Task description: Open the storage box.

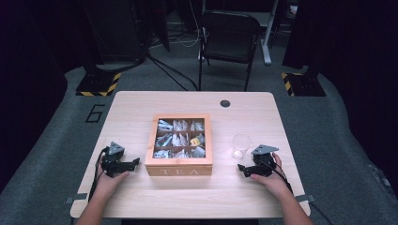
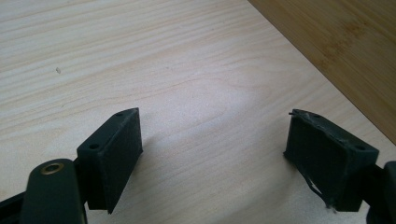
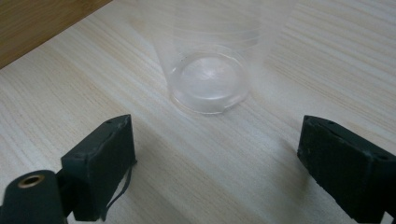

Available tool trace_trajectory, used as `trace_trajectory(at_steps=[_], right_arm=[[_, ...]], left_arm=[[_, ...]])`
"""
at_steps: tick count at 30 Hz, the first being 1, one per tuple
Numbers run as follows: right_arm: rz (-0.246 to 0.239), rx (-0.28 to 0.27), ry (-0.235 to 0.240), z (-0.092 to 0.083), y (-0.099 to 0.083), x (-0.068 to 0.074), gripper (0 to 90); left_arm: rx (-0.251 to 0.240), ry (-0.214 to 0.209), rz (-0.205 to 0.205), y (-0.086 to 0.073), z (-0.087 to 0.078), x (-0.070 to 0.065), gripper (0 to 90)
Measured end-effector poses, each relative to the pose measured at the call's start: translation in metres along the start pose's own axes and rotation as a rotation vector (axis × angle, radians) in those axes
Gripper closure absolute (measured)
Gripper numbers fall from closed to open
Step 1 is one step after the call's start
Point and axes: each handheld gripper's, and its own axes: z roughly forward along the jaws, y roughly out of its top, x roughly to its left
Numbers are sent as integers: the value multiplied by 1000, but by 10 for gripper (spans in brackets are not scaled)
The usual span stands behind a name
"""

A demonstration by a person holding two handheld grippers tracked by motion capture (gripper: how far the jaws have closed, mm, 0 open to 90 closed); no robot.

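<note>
A pale wooden table (image 1: 141, 105) stands on grey carpet (image 1: 328, 140); a black folding chair (image 1: 230, 40) sits behind it, dark curtains (image 1: 28, 70) around

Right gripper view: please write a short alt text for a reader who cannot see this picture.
A clear plastic cup stands upright on a pale wooden table, just ahead of the open right gripper, whose two black jaws stand wide apart with nothing between them. A darker wooden box crosses the upper left corner.

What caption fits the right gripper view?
Open right tongs facing an empty clear cup on the wooden table.
</note>
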Motion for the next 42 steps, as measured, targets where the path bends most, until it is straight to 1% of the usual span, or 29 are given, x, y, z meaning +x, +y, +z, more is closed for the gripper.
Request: trace_trajectory(at_steps=[3,4,6,22,23,27,28,29,32,33,34,35,36,37,38,39,40,42], right_arm=[[0,0,0,0,0,0,101],[0,0,0,0,0,0,101],[0,0,0,0,0,0,101],[0,-4,0,0,-1,1,106],[-1,-4,-3,-1,-1,0,110],[1,-8,-9,-2,-1,-1,146],[16,-7,-7,-3,0,-1,168],[10,-3,-8,-3,0,-2,173],[25,3,-12,-5,1,-3,216],[25,3,-12,-5,1,-3,216],[43,7,-12,-7,2,-3,237],[45,1,-21,-9,3,-3,242],[36,-4,-26,-11,4,-3,245],[36,-15,-30,-13,5,-2,245],[33,-21,-32,-16,6,-1,246],[22,-29,-40,-18,7,0,246],[24,-29,-45,-21,9,1,248],[29,-44,-46,-25,11,2,262]], left_arm=[[-1,-1,-4,0,0,0,183],[0,-4,4,0,1,0,178],[0,-4,-3,0,1,-1,153],[8,1,-8,0,0,-2,153],[-1,3,-12,0,1,-2,154],[1,-3,-9,0,1,-2,154],[1,-3,-8,0,1,-2,154],[1,-3,-8,0,1,-2,154],[0,-3,-4,1,1,-2,157],[0,-3,-4,1,1,-2,162],[-2,-9,6,0,0,-2,174],[-11,-8,1,0,0,-2,188],[-11,-8,1,0,0,-2,213],[-7,-26,-4,1,-3,-3,257],[7,-36,-7,2,-5,-4,291],[7,-36,-7,2,-5,-4,303],[19,-25,3,2,-7,-8,316],[25,-33,0,3,-9,-8,345]])
